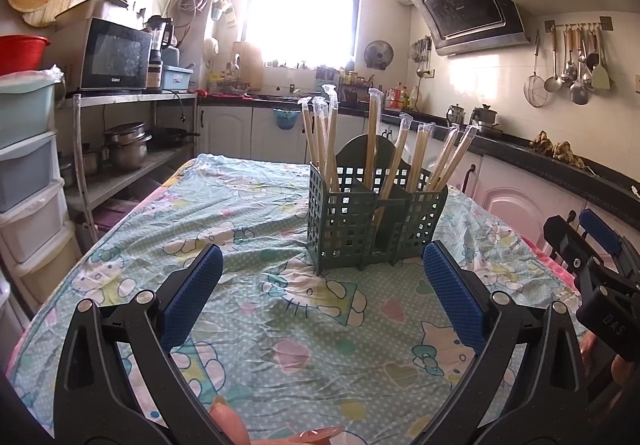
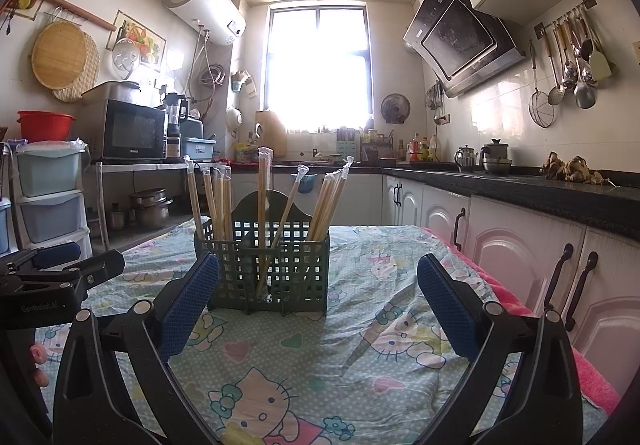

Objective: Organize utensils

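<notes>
Left gripper (image 1: pixel 322 285): we hold it with jaws spread wide, empty, low over the tablecloth (image 1: pixel 248 205), with the caddy at its 12 o'clock.
Right gripper (image 2: pixel 318 299): jaws also wide, nothing between the pads; we see its left pad overlapping the caddy's near corner in the right wrist view, contact uncertain.
Caddy (image 1: pixel 372 225): green lattice holder, upright, mid-table, three compartments.
Chopsticks (image 1: pixel 372 133): wrapped pairs standing in the left, centre and right compartments.
Long axis: near vertical; the left bundle leans toward 11 o'clock, the right toward 1 o'clock, wrapper tips up.
Technique: we judge a grip high on a single pair, closing across its axis, then a straight lift.
</notes>
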`<state>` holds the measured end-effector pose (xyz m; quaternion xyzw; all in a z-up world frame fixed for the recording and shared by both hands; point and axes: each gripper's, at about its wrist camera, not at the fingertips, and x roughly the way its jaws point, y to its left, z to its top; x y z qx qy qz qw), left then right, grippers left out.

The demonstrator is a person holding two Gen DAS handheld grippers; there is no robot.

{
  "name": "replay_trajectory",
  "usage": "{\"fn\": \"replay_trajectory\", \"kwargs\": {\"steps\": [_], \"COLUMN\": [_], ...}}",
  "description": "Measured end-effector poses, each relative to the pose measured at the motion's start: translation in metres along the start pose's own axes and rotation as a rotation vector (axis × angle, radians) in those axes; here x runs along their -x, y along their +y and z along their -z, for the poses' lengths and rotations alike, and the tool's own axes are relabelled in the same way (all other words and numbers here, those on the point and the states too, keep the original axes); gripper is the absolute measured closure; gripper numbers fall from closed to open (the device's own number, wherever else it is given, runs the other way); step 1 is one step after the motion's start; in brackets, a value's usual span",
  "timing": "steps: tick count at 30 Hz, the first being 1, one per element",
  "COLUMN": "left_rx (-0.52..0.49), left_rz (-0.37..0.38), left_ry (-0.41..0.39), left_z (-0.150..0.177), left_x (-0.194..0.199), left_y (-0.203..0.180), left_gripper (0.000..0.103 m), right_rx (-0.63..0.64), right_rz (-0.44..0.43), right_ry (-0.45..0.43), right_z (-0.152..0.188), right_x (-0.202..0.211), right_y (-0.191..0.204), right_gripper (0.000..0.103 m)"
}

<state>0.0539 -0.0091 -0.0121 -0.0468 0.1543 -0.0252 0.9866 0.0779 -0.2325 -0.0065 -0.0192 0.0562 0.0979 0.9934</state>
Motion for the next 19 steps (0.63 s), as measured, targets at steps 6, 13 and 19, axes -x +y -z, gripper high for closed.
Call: {"fn": "replay_trajectory", "kwargs": {"steps": [6,13,19], "left_rx": [-0.005,0.085,0.105], "left_rz": [-0.058,-0.116,-0.336], "left_ry": [0.031,0.150,0.417], "left_z": [0.001,-0.024,-0.041], "left_x": [-0.006,-0.031,-0.127], "left_y": [0.001,0.050,0.143], "left_gripper": [0.010,0.010,0.010], "right_rx": [0.000,-0.045,-0.015], "right_rz": [0.009,0.049,0.302], "right_ry": [0.008,0.105,0.541], "right_z": [-0.001,-0.010,0.000], "right_x": [0.001,-0.023,-0.129], "right_y": [0.002,-0.024,-0.099], "right_gripper": [0.006,0.006,0.006]}}
